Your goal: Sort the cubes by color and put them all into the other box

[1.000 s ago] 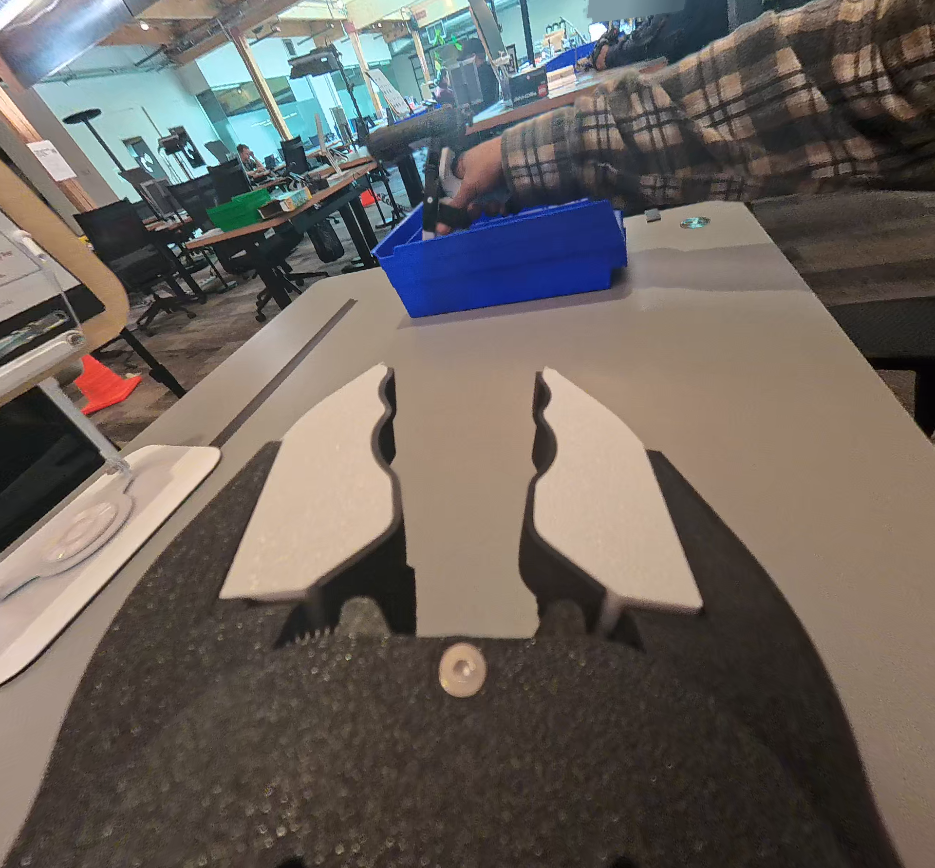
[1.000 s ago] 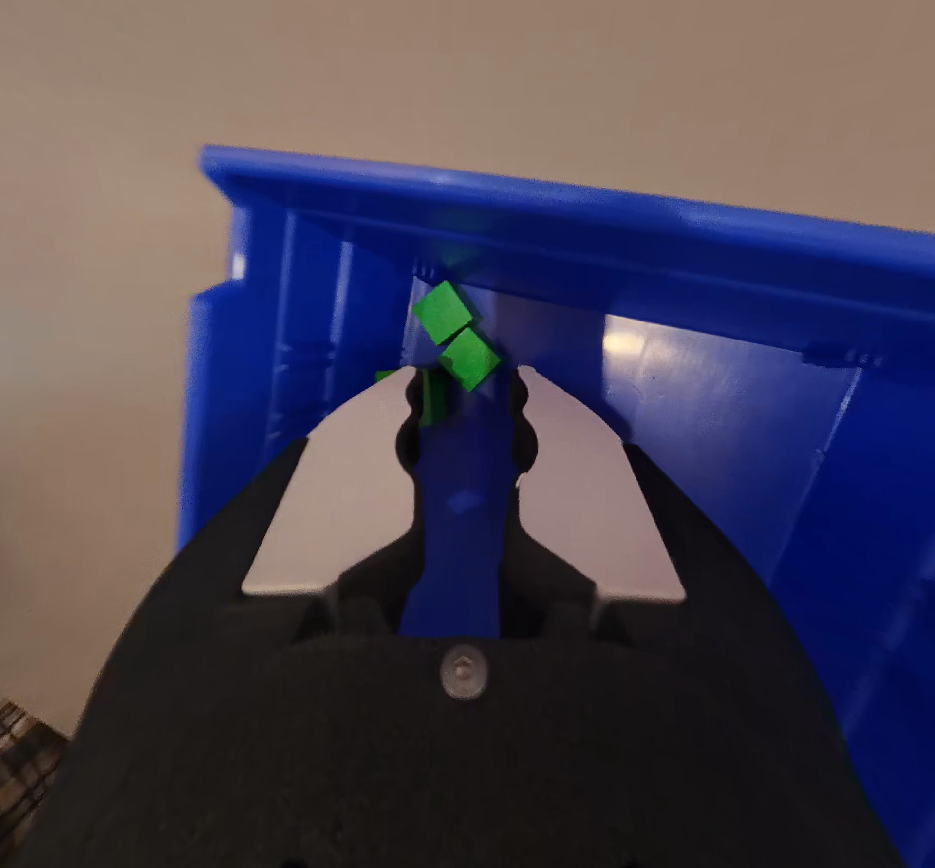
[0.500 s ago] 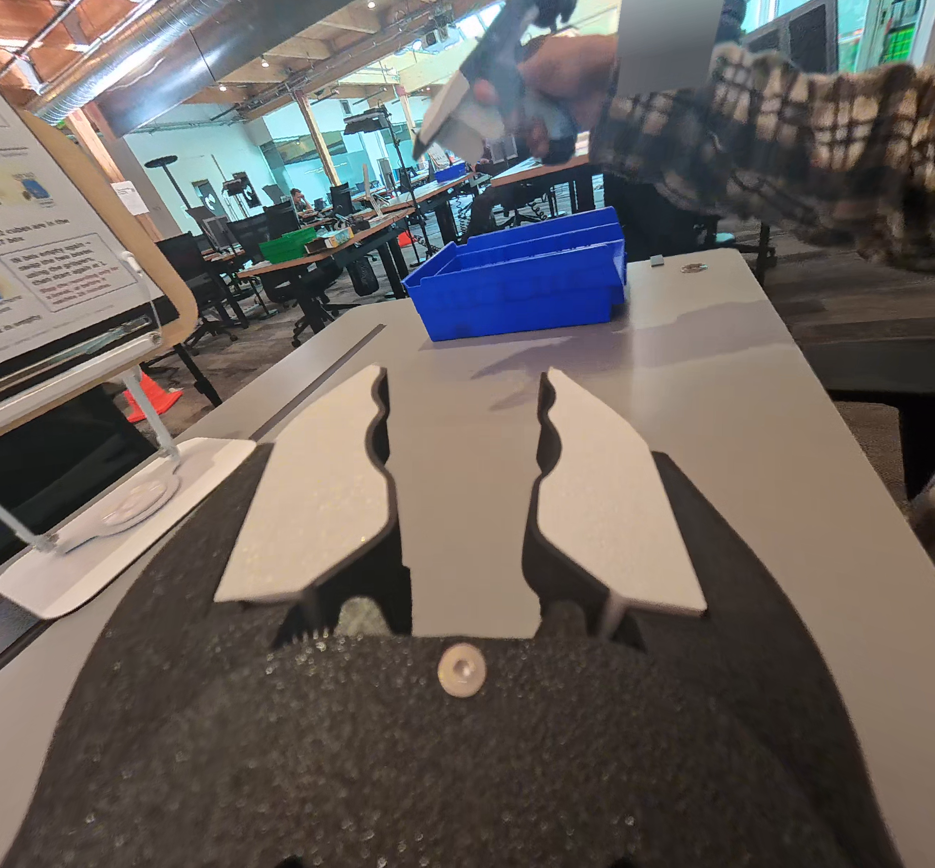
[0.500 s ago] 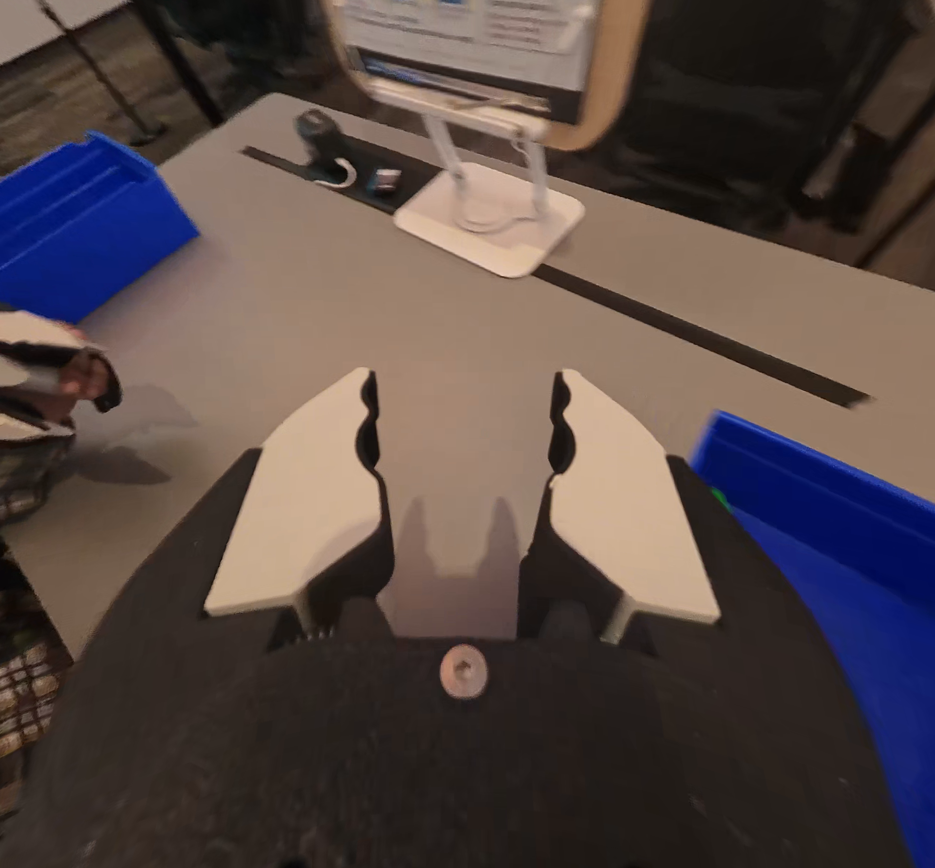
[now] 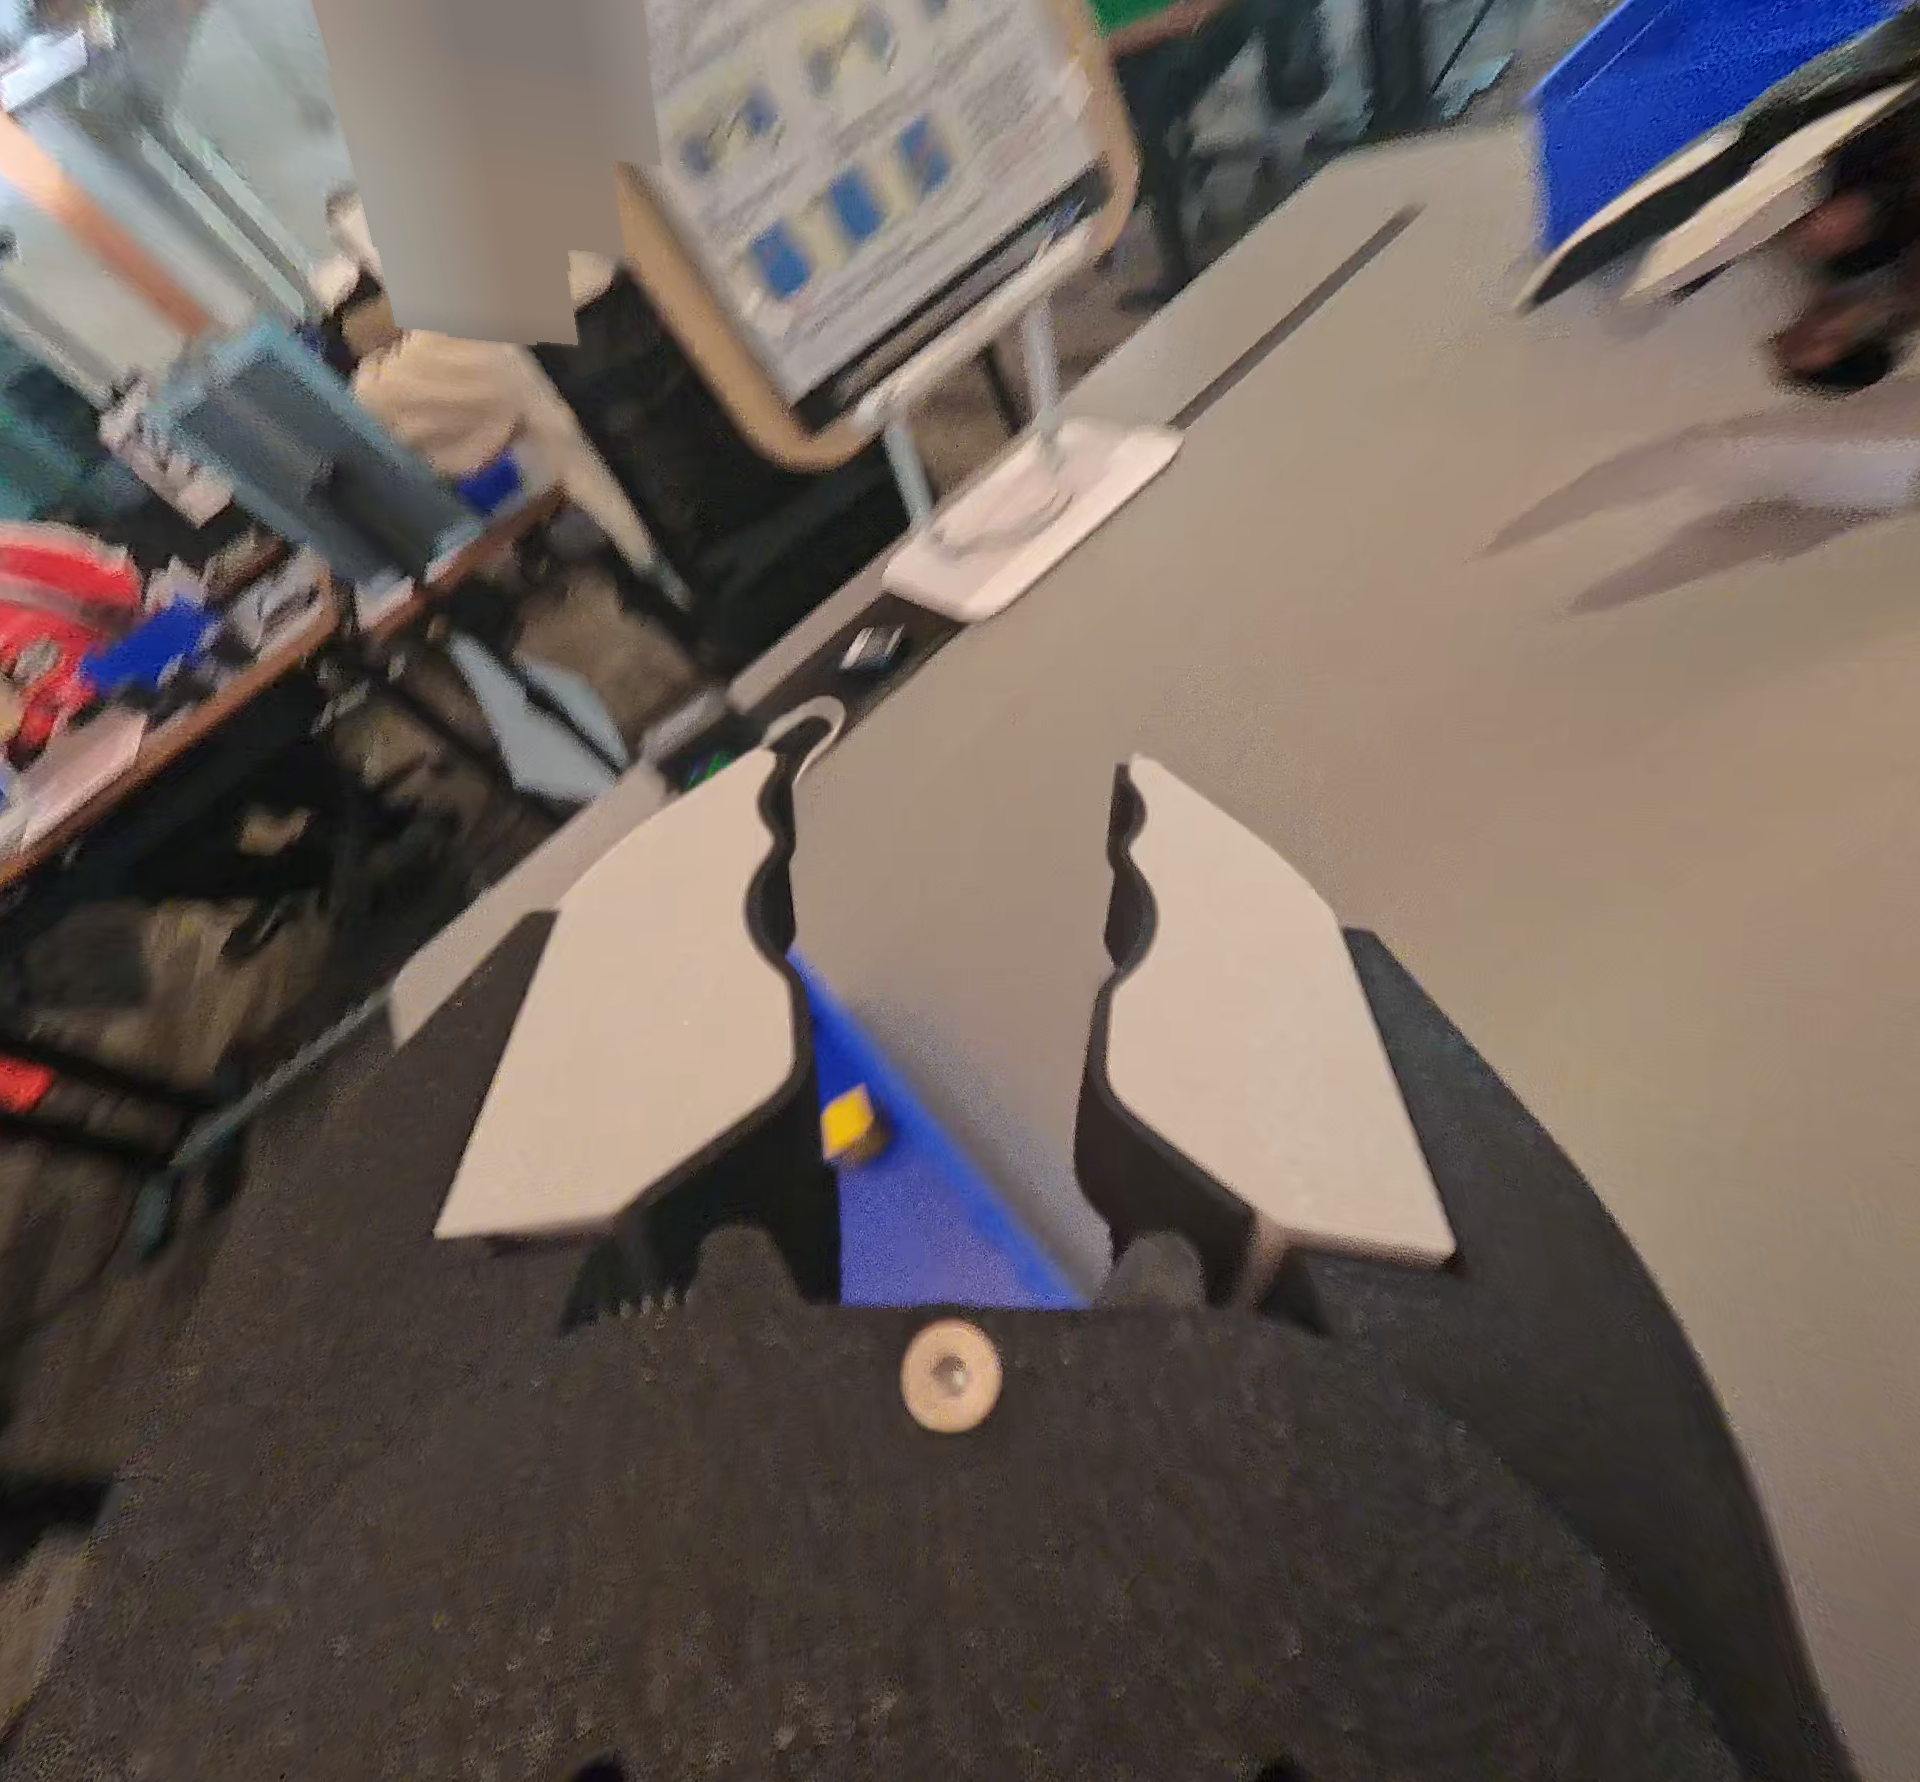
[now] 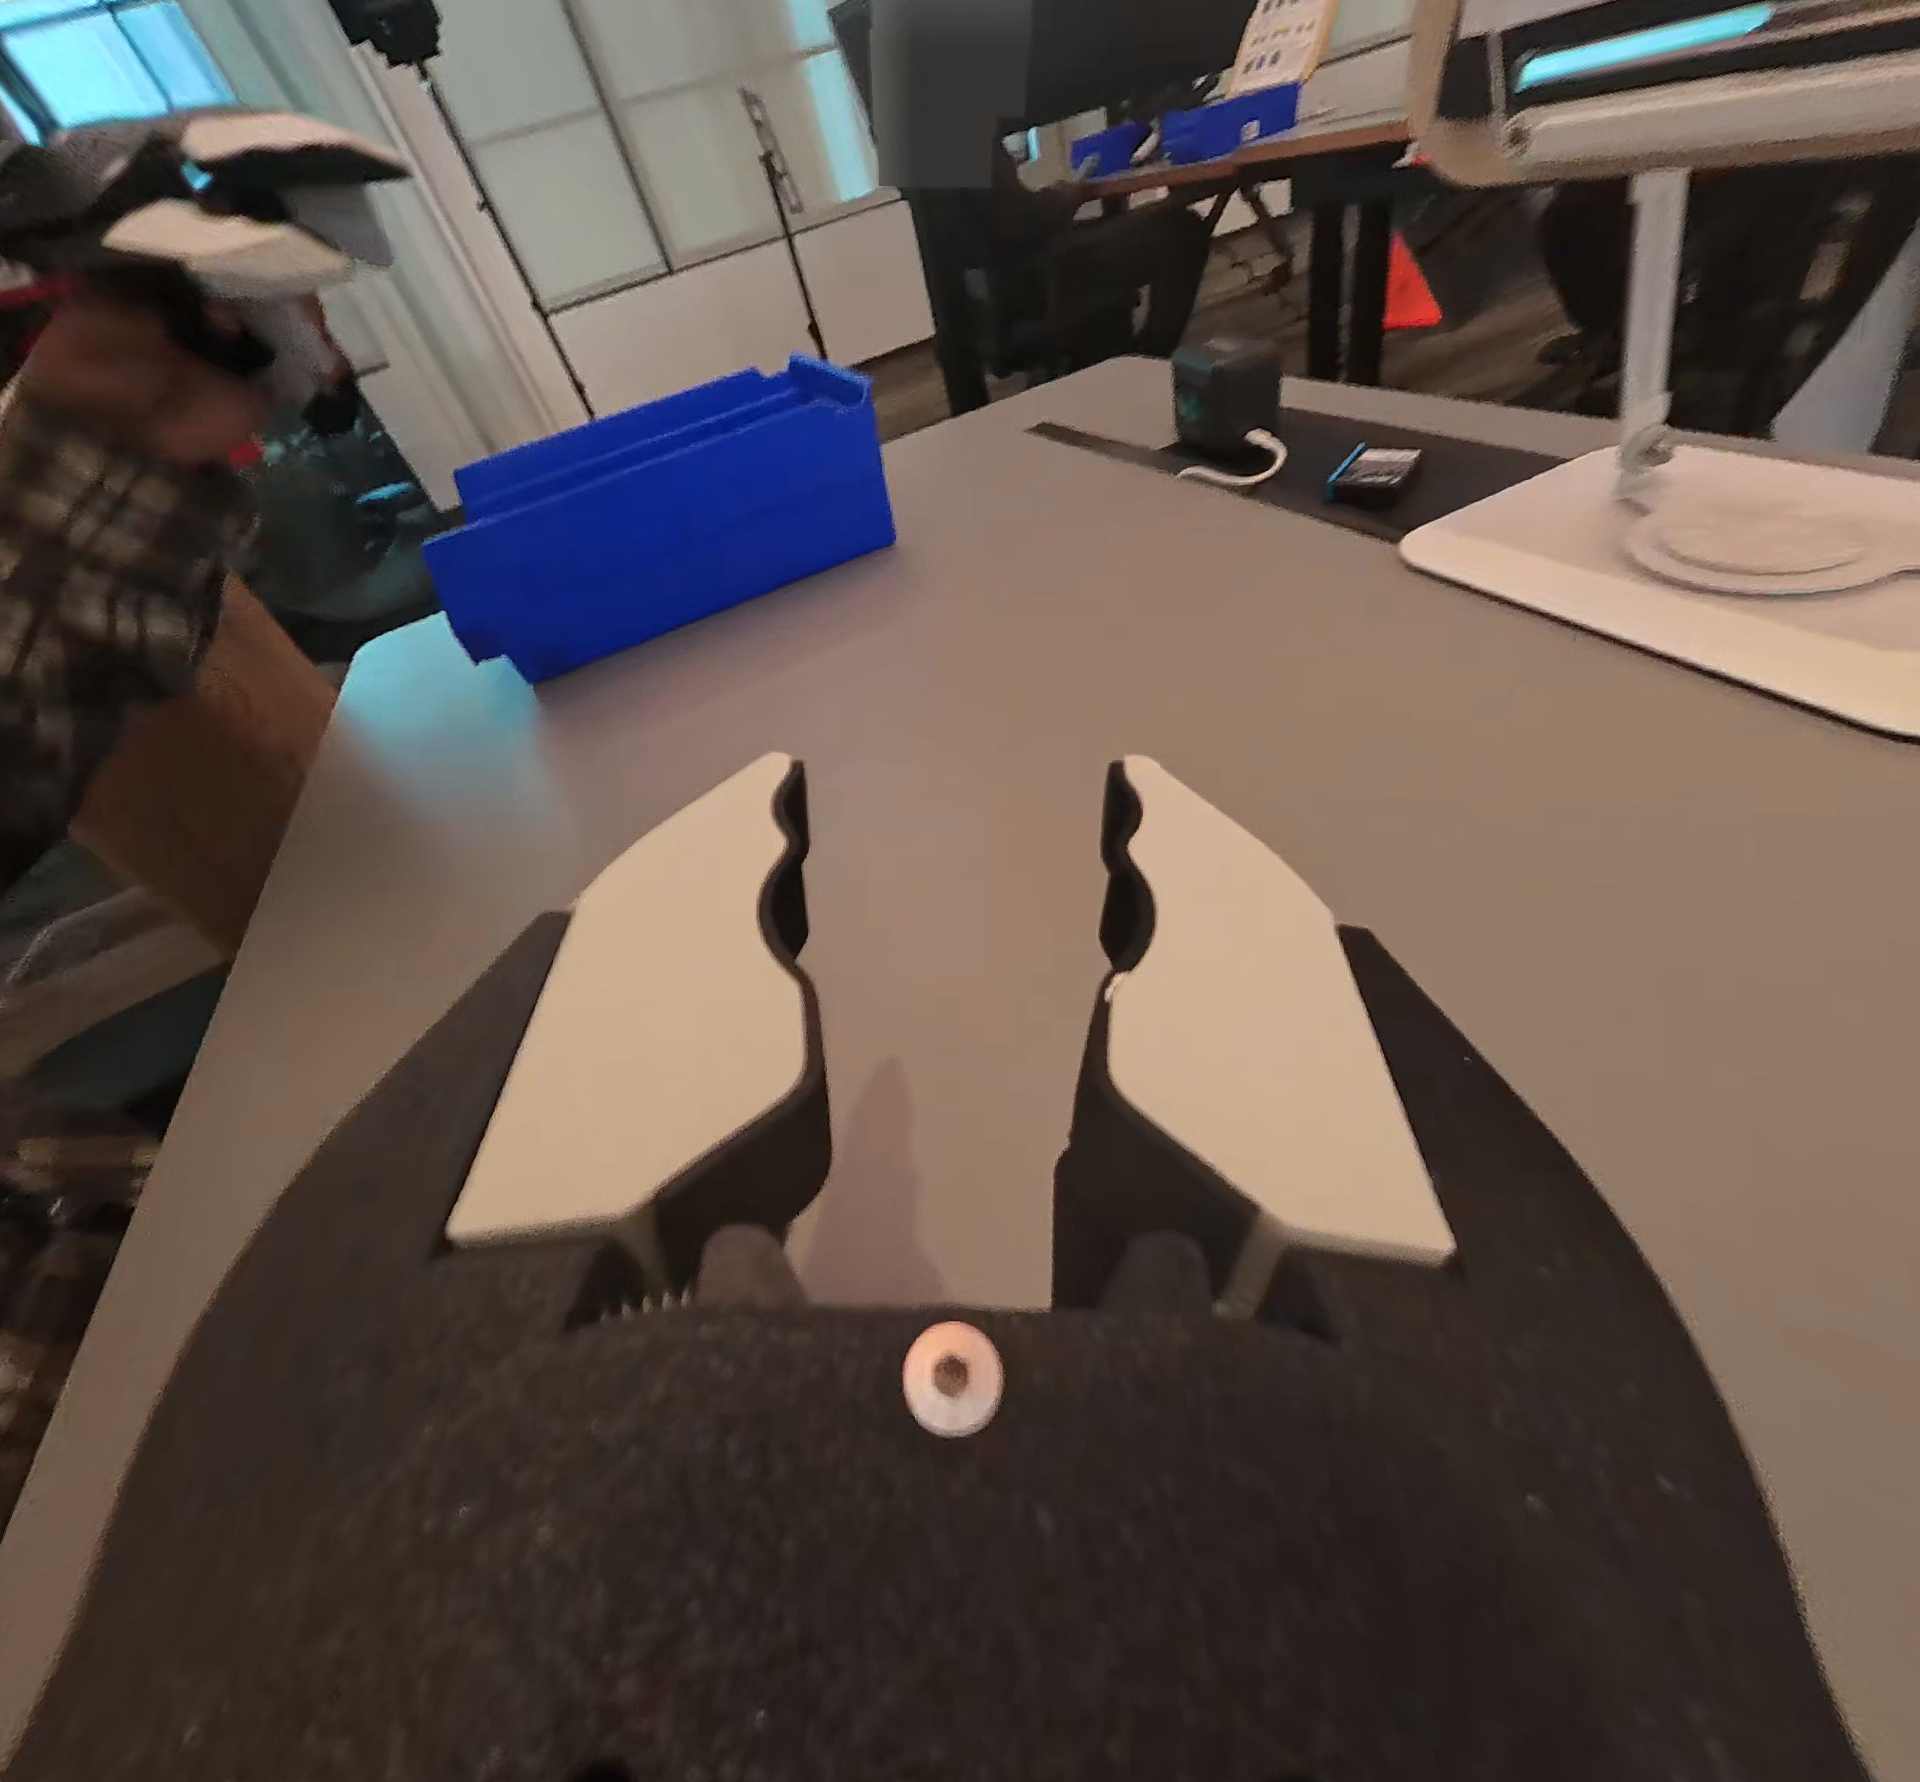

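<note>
Blue box point(image 5: 914, 1202) with a yellow cube point(image 5: 850, 1121) now under the left tool point(image 5: 951, 797); both tools, right tool point(image 6: 951, 797) included, agape, empty. Far blue box point(image 6: 665, 517), frame's upper left, long axis running left-right.

Blue box point(image 6: 665, 517) at 10 o'clock on the grey table point(image 6: 1039, 672). Yellow cube point(image 5: 850, 1121) on a blue box floor point(image 5: 914, 1213). Both grippers: white fingers point(image 6: 665, 1015), black foam body. Sleeve point(image 6: 94, 548) at 9 o'clock: brown & white checks. White stand base point(image 6: 1683, 579) at 2 o'clock.
</note>
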`<state>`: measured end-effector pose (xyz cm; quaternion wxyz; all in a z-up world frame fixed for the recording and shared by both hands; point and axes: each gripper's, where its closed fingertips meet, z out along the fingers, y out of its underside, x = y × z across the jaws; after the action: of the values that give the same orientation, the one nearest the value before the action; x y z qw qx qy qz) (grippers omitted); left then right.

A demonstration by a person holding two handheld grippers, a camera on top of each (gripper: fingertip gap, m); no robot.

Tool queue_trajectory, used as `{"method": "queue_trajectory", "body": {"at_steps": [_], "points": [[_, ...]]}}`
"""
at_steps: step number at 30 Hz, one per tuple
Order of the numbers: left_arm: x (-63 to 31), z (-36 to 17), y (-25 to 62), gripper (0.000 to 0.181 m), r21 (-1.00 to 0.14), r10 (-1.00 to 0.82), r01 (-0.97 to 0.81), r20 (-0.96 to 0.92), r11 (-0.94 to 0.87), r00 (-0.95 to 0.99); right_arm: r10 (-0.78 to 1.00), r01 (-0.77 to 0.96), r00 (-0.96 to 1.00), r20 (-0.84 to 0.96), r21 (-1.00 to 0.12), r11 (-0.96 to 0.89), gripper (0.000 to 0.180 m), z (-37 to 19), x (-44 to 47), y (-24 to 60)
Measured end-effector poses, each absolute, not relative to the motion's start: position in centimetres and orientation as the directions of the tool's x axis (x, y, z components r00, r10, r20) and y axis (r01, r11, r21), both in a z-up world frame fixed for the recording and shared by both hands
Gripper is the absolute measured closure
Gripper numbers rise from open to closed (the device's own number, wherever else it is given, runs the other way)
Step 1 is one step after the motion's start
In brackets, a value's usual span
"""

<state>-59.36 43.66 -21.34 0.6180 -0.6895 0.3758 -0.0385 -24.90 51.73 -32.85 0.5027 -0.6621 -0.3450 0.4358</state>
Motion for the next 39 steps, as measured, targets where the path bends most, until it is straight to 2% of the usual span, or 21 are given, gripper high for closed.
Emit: {"method": "queue_trajectory", "body": {"at_steps": [2,6,12,15,21,24,26,30,33,37,39], "points": [[-64.2,-22.4,45.5,0.123,-0.857,-0.52,-0.504,-0.386,-0.103,0.762,0.902,0.042,0.376,-0.211,-0.969,-0.244,0.126,-33.5,-25.2,51.4],[-70.3,-27.4,49.8,0.122,-0.806,-0.412,-0.452,-0.289,-0.383,0.864,0.899,0.048,0.374,-0.228,-0.963,-0.265,0.125,-34.2,-25.3,51.2],[-74.4,-37.3,54.0,0.127,-0.61,-0.324,-0.422,-0.271,-0.67,0.906,0.888,0.025,0.388,-0.248,-0.96,-0.28,0.125,-34.3,-24.5,51.4],[-74.6,-40.2,54.7,0.127,-0.556,-0.299,-0.359,-0.199,-0.75,0.933,0.885,0.022,0.389,-0.257,-0.957,-0.288,0.124,-34.3,-24.2,51.5],[-74.9,-41.9,55.8,0.13,-0.521,-0.252,-0.289,-0.143,-0.803,0.957,0.885,0.023,0.373,-0.277,-0.951,-0.308,0.123,-34.4,-24.1,51.5],[-75.4,-43.0,56.2,0.138,-0.478,-0.258,-0.295,-0.142,-0.828,0.956,0.888,0.026,0.371,-0.272,-0.953,-0.303,0.123,-34.3,-24.0,51.4],[-75.4,-43.7,56.3,0.15,-0.442,-0.28,-0.31,-0.133,-0.842,0.951,0.889,0.026,0.368,-0.273,-0.953,-0.303,0.123,-34.3,-24.0,51.3],[-75.2,-43.0,56.7,0.152,-0.462,-0.296,-0.314,-0.113,-0.829,0.949,0.889,0.018,0.366,-0.277,-0.953,-0.304,0.123,-34.1,-23.9,51.3],[-75.3,-38.4,57.4,0.152,-0.608,-0.269,-0.293,-0.132,-0.738,0.954,0.89,0.009,0.354,-0.286,-0.951,-0.309,0.124,-33.9,-24.0,51.1],[-70.0,-28.9,56.7,0.152,-0.842,-0.367,-0.314,-0.151,-0.438,0.918,0.886,-0.026,0.326,-0.328,-0.94,-0.339,0.124,-33.3,-24.7,50.9],[-65.2,-24.9,55.2,0.152,-0.901,-0.439,-0.331,-0.187,-0.279,0.879,0.87,-0.08,0.269,-0.413,-0.91,-0.407,0.123,-32.3,-25.7,50.5]]}}
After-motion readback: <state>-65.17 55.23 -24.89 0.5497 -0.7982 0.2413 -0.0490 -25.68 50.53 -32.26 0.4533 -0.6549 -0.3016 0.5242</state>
